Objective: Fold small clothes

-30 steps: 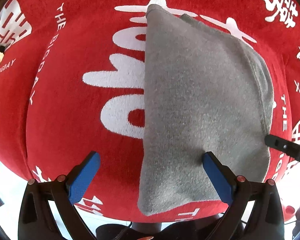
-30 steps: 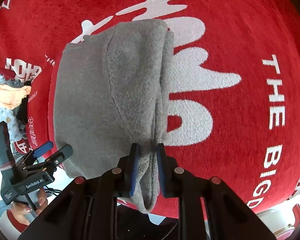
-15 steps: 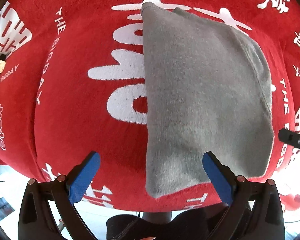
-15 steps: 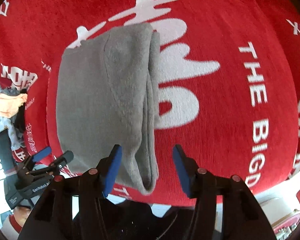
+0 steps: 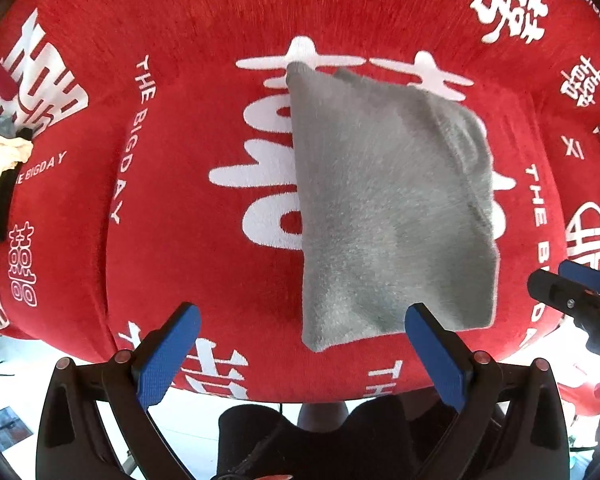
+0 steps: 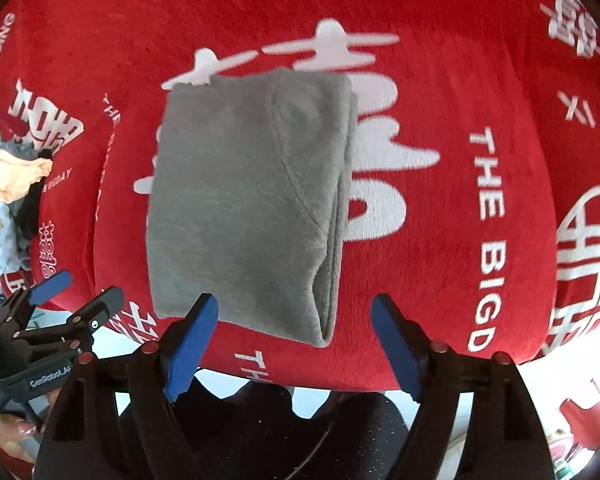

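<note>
A folded grey garment lies flat on the red cloth, a compact rectangle with its layered edge to the right in the right wrist view. My left gripper hangs open above the garment's near left corner, nothing between its blue pads. My right gripper is above the garment's near right corner; its jaws are opening, and the fabric lies below them, free of the pads. Each gripper shows in the other's view: the right gripper at the right edge, the left gripper at the lower left.
The red cloth with white characters and lettering covers a table whose near edge runs just below the garment. A pile of other clothes sits at the far left. A person's dark clothing is below the grippers.
The right gripper let go of the garment's edge and its jaws spread wide. Both grippers rose, so the garment looks smaller and lies flat on the cloth.
</note>
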